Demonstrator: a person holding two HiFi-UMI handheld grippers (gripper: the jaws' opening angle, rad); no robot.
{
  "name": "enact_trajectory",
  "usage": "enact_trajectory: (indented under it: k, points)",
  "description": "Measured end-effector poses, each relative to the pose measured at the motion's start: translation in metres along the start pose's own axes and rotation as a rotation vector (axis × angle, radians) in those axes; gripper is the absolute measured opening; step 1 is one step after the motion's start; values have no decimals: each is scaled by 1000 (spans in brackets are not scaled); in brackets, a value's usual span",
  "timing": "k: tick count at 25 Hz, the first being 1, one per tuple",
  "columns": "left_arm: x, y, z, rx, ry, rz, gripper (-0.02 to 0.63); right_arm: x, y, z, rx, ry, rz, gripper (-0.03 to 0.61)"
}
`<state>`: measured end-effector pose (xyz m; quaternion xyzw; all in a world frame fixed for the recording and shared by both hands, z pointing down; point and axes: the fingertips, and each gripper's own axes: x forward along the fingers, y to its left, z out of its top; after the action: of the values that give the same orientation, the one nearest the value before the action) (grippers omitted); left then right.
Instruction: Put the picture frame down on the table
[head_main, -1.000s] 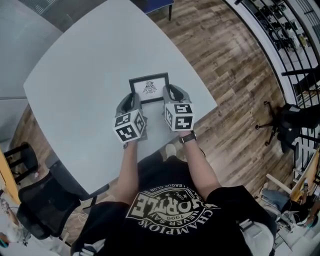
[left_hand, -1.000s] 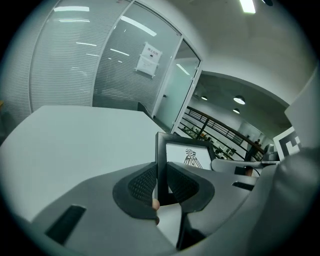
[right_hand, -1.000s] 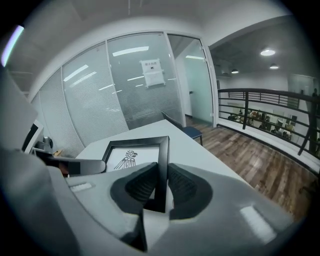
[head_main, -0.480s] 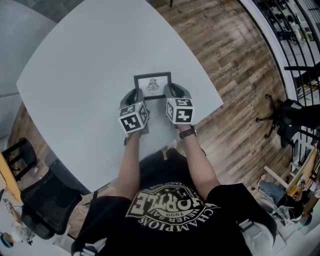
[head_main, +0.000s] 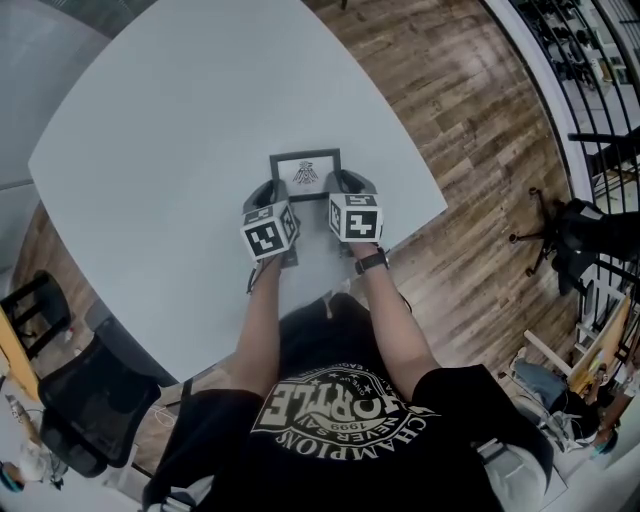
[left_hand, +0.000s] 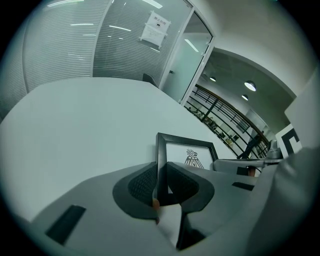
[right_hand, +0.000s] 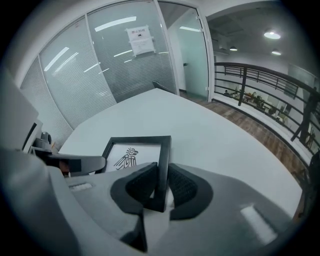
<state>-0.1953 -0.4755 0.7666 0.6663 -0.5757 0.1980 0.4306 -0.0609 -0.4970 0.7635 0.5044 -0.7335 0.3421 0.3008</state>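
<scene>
A small black picture frame (head_main: 305, 175) with a white print of a bird-like emblem lies face up over the white table (head_main: 180, 130), held from both sides. My left gripper (head_main: 270, 195) is shut on the frame's left bar (left_hand: 161, 165), which stands between the ribbed pads. My right gripper (head_main: 340, 188) is shut on the right bar (right_hand: 163, 165). In both gripper views the frame (left_hand: 187, 152) (right_hand: 132, 155) lies low and nearly flat above the tabletop; whether it touches the table I cannot tell.
The table's right edge (head_main: 425, 190) runs close to the right gripper, with wood floor (head_main: 470, 150) beyond. A black office chair (head_main: 85, 400) stands at the near left. A black railing (right_hand: 260, 82) and glass partitions (right_hand: 115, 60) lie past the table.
Both grippers and the frame have drifted slightly nearer to me and lower over the table. The grip on both bars is unchanged.
</scene>
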Motion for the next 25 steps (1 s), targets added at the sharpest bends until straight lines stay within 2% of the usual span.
enact_trajectory:
  k: [15, 21, 25]
  points:
    - [16, 1, -19, 28, 74, 20, 71, 14, -7, -18, -24, 73, -16, 71]
    - [9, -1, -9, 57, 64, 13, 80, 6, -5, -13, -53, 22, 31, 95]
    - [-25, -9, 11, 31, -25, -5, 98, -29, 5, 3, -69, -75, 71, 97]
